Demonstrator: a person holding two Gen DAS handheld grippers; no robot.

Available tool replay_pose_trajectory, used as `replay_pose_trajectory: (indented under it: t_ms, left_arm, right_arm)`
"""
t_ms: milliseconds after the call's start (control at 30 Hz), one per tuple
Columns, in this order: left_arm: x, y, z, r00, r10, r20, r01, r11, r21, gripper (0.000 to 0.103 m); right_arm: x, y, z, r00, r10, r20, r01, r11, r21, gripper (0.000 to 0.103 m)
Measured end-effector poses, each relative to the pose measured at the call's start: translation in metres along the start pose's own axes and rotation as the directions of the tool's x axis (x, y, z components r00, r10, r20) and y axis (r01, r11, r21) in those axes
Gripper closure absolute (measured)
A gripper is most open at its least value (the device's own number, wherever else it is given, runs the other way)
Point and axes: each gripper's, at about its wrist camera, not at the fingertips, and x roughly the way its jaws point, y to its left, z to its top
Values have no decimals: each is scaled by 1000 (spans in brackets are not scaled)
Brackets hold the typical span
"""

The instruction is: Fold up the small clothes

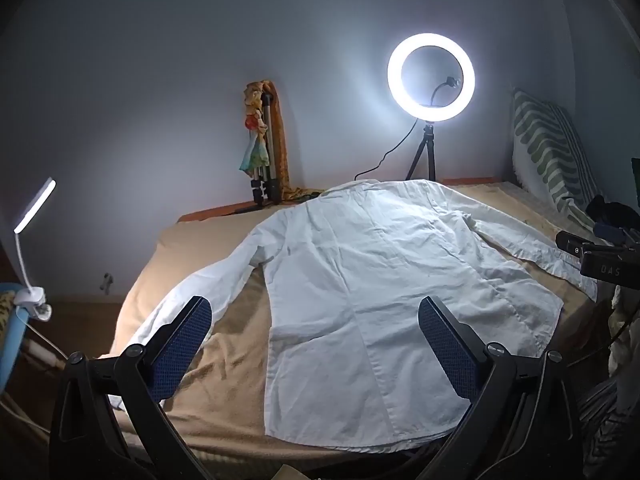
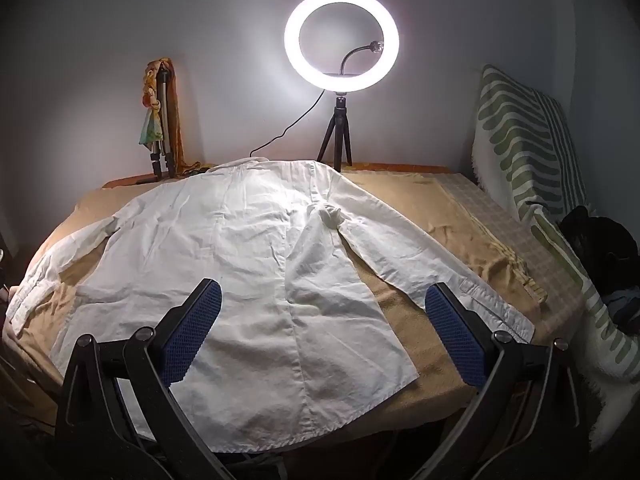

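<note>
Both tools stand spread wide, pinching nothing. Just ahead of and below the left tool [image 1: 316,344] lies the white shirt [image 1: 384,280], spread flat on the table [image 1: 224,344], hem nearest, collar farthest. The right tool [image 2: 322,332] sits nearer the right sleeve [image 2: 432,256], likely its first fold.

White long-sleeved shirt [image 1: 360,280] lies flat, back up, sleeves spread, on tan cloth
</note>
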Motion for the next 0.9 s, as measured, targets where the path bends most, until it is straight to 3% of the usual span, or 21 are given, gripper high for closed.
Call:
replay_pose_trajectory:
  t_ms: [900]
  left_arm:
    - [9,-4,-5,1000,-8,-21,8,1000,-2,0]
  right_arm:
    - [-5,0,8,1000,4,9,-5,1000,5,0]
